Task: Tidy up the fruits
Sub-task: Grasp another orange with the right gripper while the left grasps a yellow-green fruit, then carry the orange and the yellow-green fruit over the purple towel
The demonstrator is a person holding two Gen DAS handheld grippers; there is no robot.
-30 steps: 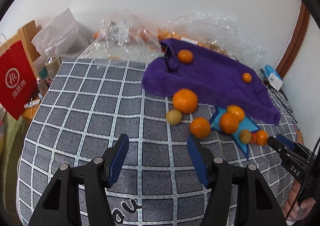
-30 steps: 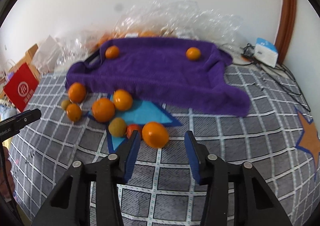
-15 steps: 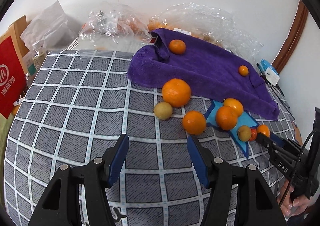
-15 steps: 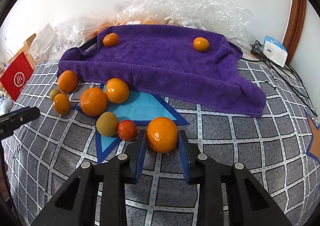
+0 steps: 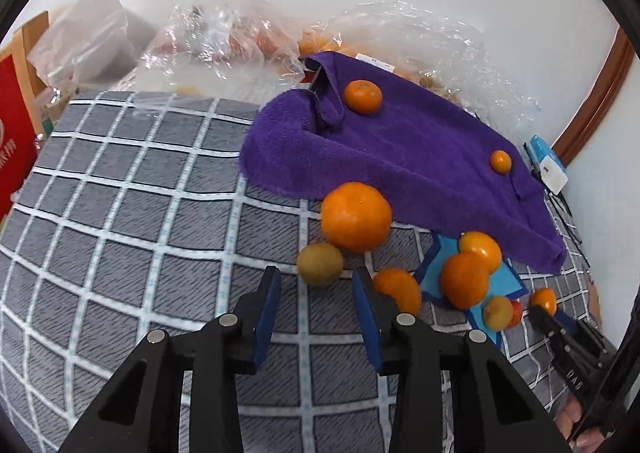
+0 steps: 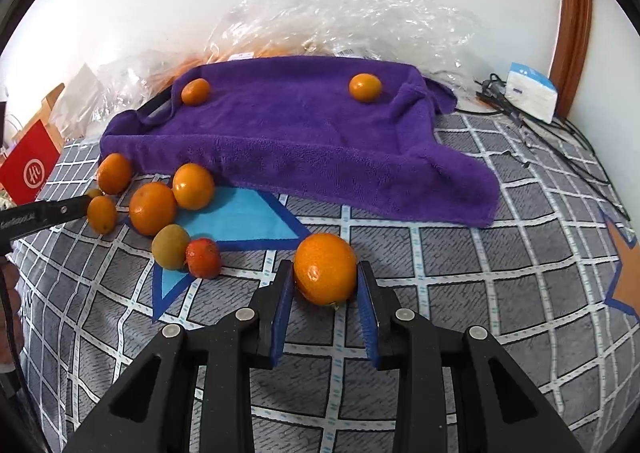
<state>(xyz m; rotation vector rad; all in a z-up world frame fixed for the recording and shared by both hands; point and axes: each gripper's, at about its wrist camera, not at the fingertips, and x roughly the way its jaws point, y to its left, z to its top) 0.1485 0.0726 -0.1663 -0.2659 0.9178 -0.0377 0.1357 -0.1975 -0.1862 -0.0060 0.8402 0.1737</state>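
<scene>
Several oranges and small fruits lie on a grey checked cloth [image 5: 120, 213] by a purple towel [image 5: 400, 157]. My left gripper [image 5: 317, 271] has its jaws closing; a yellow-green fruit [image 5: 320, 264] sits just at the fingertips, with no pad pressing on it. A large orange [image 5: 356, 217] lies behind it and a smaller orange [image 5: 400, 289] beside the right finger. My right gripper [image 6: 325, 265] is shut on an orange [image 6: 326, 273] that rests on the cloth. Two small oranges [image 6: 196, 91] [image 6: 365, 87] sit on the purple towel [image 6: 312, 141].
Crumpled clear plastic bags [image 5: 224, 33] with more fruit line the wall behind the towel. A red paper bag [image 5: 12, 141] stands at the left edge. A white-blue box [image 6: 532, 91] and black cables [image 6: 560, 141] lie at the right. More fruits [image 6: 152, 209] cluster on a blue star patch.
My left gripper moved forward and down toward the yellow-green fruit, and its jaws narrowed. My right gripper advanced around the orange and closed on it.
</scene>
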